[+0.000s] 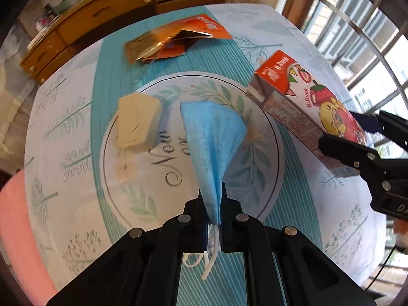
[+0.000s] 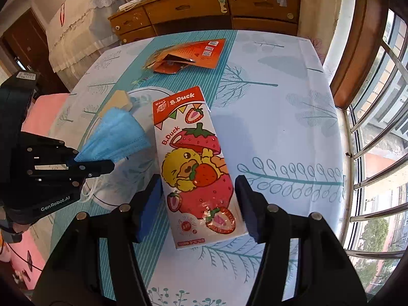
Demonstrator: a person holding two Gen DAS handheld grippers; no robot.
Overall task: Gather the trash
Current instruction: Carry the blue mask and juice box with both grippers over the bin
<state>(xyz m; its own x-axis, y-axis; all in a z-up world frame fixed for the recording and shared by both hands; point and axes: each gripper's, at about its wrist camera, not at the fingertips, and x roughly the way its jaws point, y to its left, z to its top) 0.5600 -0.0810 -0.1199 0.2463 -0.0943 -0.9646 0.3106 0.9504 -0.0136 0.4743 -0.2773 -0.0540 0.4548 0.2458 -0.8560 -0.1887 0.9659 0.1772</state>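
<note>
1. Trash lies spread over the counter [image 2: 280, 127], which wears a white and teal leaf-print cloth; a pink seat [image 1: 23, 229] sits just past the counter's left edge.
2. A cream-coloured wad [image 1: 136, 121] rests on the left part of the round printed motif at the cloth's centre, apart from everything else, with bare cloth to its left.
3. The blue face mask [image 1: 213, 137] is pinched by its gathered end in the left tongs [image 1: 213, 204], which are closed on it; its white ear loops dangle below the pads and its wide end fans out over the motif.
4. The torn orange wrapper [image 2: 188, 56] lies near the far edge on the teal stripe, well apart from both tongs.
5. The B.Duck carton [image 2: 196, 168] lies flat, right of the mask. The right tongs [image 2: 199, 204] straddle its lower half; a gap shows beside each blue pad, so they are not yet gripping it.
6. Right of the carton the cloth is bare up to the counter's right edge.
7. A wooden drawer cabinet [image 2: 209, 7] stands beyond the far edge, and a barred window [image 2: 377, 140] runs along the right side.
</note>
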